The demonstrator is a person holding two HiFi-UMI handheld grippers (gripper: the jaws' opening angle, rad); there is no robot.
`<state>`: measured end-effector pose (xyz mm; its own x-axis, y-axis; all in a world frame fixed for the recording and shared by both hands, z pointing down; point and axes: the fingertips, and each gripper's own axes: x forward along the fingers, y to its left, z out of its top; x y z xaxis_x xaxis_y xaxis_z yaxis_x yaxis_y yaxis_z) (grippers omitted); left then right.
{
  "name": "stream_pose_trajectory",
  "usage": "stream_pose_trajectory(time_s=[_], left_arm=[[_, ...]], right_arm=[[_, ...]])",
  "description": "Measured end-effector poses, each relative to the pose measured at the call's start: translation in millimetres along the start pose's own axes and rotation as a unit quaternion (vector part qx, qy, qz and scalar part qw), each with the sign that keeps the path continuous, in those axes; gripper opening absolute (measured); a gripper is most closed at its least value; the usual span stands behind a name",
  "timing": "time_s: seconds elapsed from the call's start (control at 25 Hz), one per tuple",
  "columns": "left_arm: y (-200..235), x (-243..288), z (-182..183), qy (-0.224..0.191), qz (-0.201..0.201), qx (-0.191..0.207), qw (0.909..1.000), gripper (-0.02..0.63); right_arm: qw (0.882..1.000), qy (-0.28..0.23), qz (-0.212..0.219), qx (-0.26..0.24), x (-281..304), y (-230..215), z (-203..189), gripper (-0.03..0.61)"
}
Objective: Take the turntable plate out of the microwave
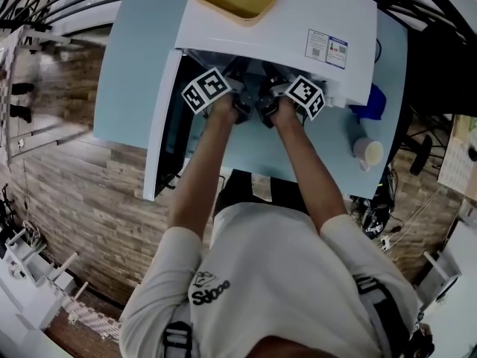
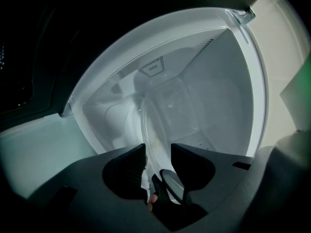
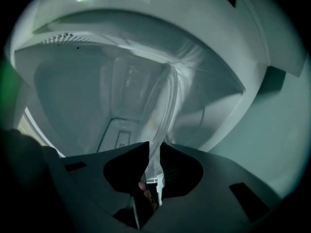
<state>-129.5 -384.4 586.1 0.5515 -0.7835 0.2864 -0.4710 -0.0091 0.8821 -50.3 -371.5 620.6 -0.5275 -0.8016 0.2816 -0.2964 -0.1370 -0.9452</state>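
Removal is barely begun: plate (image 2: 163, 120) is still inside microwave (image 1: 298, 21), its near rim caught between the closing jaws of left tool (image 2: 158, 148), loosely, and right tool (image 3: 154, 145), narrowly; lifting out remains.

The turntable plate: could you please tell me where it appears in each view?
Head view: not in it; hidden inside the microwave.
Left gripper view: turntable plate at centre, rim running down to lower middle.
Right gripper view: centre, nearly edge-on.
Shared landmark: the white microwave.
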Motion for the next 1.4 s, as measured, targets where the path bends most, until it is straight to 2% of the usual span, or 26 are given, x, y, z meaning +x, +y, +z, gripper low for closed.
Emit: stream_pose_trajectory(time_s=[0.16, 0.28, 0.44, 0.68, 0.84, 0.96, 1.4], left_arm=[[6, -1, -3, 0.011, 0.011, 0.009, 0.9998, 0.151], [16, -4, -10, 0.016, 0.020, -0.004, 0.9997, 0.131], [23, -5, -16, 0.011, 0.011, -0.023, 0.9996, 0.100], [19, 2, -24, 0.011, 0.002, -0.043, 0.9990, 0.103], [19, 2, -25, 0.004, -0.011, -0.063, 0.9979, 0.076], [15, 0, -27, 0.005, -0.028, -0.062, 0.9977, 0.072], [15, -17, -37, -0.003, -0.042, -0.074, 0.9964, 0.069]], right_arm=[[0.999, -0.008, 0.020, 0.045, -2, -1, 0, 0.049], [0.996, -0.014, 0.033, 0.079, -8, -6, -4, 0.029], [0.995, -0.017, 0.043, 0.083, -12, -8, -5, 0.026], [0.995, -0.018, 0.052, 0.087, -19, -3, -11, 0.026], [0.995, -0.014, 0.060, 0.080, -20, 0, -10, 0.026], [0.995, -0.012, 0.066, 0.079, -23, 1, -8, 0.028], [0.994, -0.003, 0.077, 0.083, -36, 0, -20, 0.026]])
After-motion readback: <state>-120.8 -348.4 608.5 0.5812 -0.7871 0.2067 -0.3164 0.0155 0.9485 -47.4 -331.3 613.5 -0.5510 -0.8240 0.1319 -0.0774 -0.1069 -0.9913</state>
